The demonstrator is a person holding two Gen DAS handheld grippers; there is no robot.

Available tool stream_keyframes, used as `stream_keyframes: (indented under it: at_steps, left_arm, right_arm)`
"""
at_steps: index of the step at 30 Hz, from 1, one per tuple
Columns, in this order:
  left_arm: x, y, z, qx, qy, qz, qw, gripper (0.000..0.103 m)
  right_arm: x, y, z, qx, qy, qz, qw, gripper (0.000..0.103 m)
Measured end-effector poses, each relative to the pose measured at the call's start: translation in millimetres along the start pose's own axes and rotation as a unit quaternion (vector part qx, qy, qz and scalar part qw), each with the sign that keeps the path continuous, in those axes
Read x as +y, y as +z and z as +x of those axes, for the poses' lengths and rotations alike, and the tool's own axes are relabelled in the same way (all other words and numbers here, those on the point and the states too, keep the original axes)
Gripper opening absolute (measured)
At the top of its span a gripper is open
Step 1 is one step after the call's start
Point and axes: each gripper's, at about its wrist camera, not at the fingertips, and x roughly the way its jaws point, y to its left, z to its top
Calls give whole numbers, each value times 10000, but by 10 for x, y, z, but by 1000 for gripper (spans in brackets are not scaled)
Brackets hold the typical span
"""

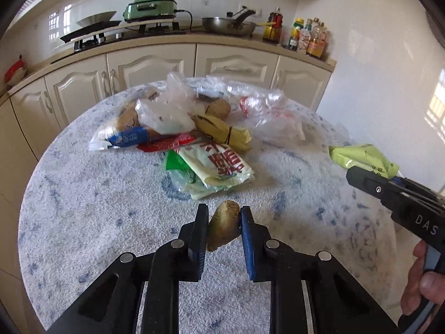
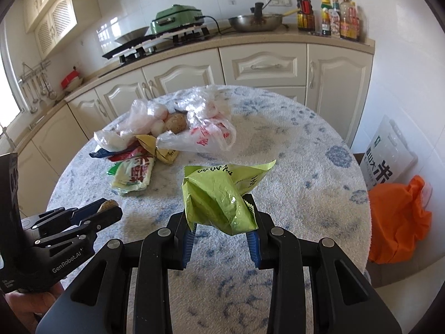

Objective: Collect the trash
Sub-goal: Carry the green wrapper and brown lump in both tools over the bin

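- Left wrist view first: the left gripper [image 1: 224, 220] has its pads clamped on a brown, rounded scrap [image 1: 222, 226], a peel or husk by the look of it, low in the middle of the frame, just above the blue-flecked tablecloth [image 1: 97, 194].
- The hold sits on the scrap's upper part and its lower end hangs free; if the piece is soft or slick it could twist and slide out.
- Right wrist view now: the right gripper [image 2: 222, 232] is closed on a crumpled green wrapper [image 2: 219, 197], held up off the cloth at the centre of the frame.
- That wrapper is thin foil, caught by a fold only; a quick swing could pull the fold free and drop it back on the table.
- Remaining trash pile [image 2: 164, 139] sits in the upper middle of the frame: clear plastic bags, a yellow packet, a red-and-white wrapper, another brown lump.
- Both grippers are full, so I judge nothing more can be picked until these two loads go somewhere.
- An orange bag [image 2: 397, 220] sits at the right edge, below the table edge; whether it is the bin I cannot tell.
- Crossing risk: the left gripper shows at lower left of the right view, close by, so the tools could knock together if both head right at once.
- A loose, light bag in the pile could also be dragged off by a passing finger.
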Motion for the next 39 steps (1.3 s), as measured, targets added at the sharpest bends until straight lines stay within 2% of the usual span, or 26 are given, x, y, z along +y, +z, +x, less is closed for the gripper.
stream_keyframes:
  at_steps: [11,14,21,25,31,36,39]
  left_arm:
    - [-158,180,-724,-869,-174,38,9961,19]
    - [-290,247,-930,-1156,-301,103,9928,19]
    - [-665,353,-1202,-1490,-677,297,9861,19]
    - [-954,412,-1257,-1562,-933,458,9823,19]
    - [-1451,474,-1186,-1503,-1365,770,9761,19]
    - [-1985,484,-916,-1226,-1744,1113,9707,19]
    - [-2333,416,-684,-958,-1913,1353,9674,19]
  right_arm:
    - [-3,202,-564,-622,5,0,9981,32]
    - [-50,264,-776,-855,-49,34,9963,32]
    - [-260,371,-1201,-1253,-239,98,9918,32]
    - [-486,384,-1419,-1422,-416,197,9888,32]
    - [-955,315,-1762,-1632,-907,446,9814,32]
    - [-1447,123,-1929,-1613,-1329,816,9745,32]
    - [-1808,-89,-1908,-1438,-1571,1131,9705,32]
